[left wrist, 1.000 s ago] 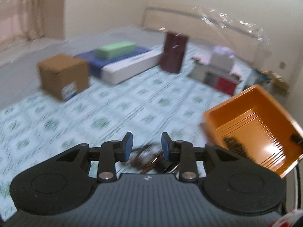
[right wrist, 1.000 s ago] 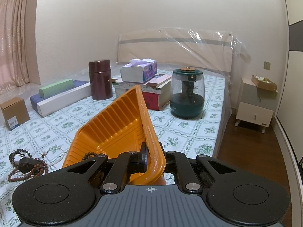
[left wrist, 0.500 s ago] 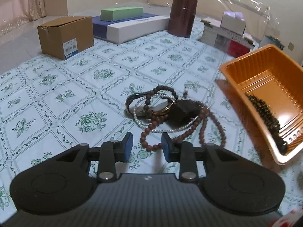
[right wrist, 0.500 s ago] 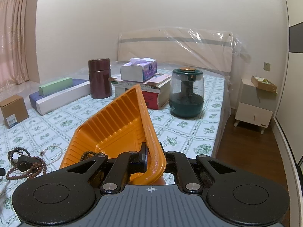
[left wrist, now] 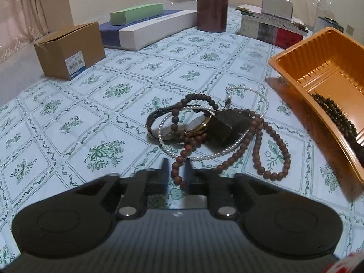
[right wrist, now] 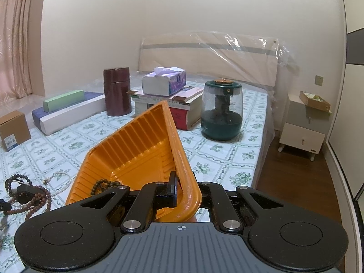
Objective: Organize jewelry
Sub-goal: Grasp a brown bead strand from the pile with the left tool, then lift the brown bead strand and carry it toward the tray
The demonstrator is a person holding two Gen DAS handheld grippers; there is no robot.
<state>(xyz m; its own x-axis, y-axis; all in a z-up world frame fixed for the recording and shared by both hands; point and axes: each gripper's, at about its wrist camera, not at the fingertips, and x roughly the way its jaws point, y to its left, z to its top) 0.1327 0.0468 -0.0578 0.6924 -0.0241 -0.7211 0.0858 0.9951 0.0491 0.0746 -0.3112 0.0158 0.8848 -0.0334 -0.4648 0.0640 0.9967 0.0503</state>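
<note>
A tangle of jewelry lies on the patterned bedsheet: a long brown bead necklace [left wrist: 257, 136], a pearl strand [left wrist: 204, 157], a dark bead bracelet [left wrist: 195, 97] and a small dark box [left wrist: 225, 125]. My left gripper [left wrist: 176, 171] has closed its jaws on the near end of the brown bead necklace. My right gripper [right wrist: 184, 188] is shut on the rim of the orange tray [right wrist: 136, 150], holding it tilted. A dark bead string [left wrist: 334, 116] lies inside the tray [left wrist: 318, 68]. The jewelry pile also shows in the right wrist view [right wrist: 25, 195].
A cardboard box [left wrist: 70, 50], a white and blue long box [left wrist: 147, 29] with a green box [left wrist: 136, 13] on it, a maroon canister [left wrist: 212, 5], stacked books with a tissue box [right wrist: 163, 83], and a green humidifier [right wrist: 221, 113] stand farther back. A nightstand [right wrist: 304, 125] stands beside the bed.
My left gripper swung down toward the jewelry pile, moved in, and its jaws closed on the near end of the brown bead necklace. The right gripper and tray stayed still.
</note>
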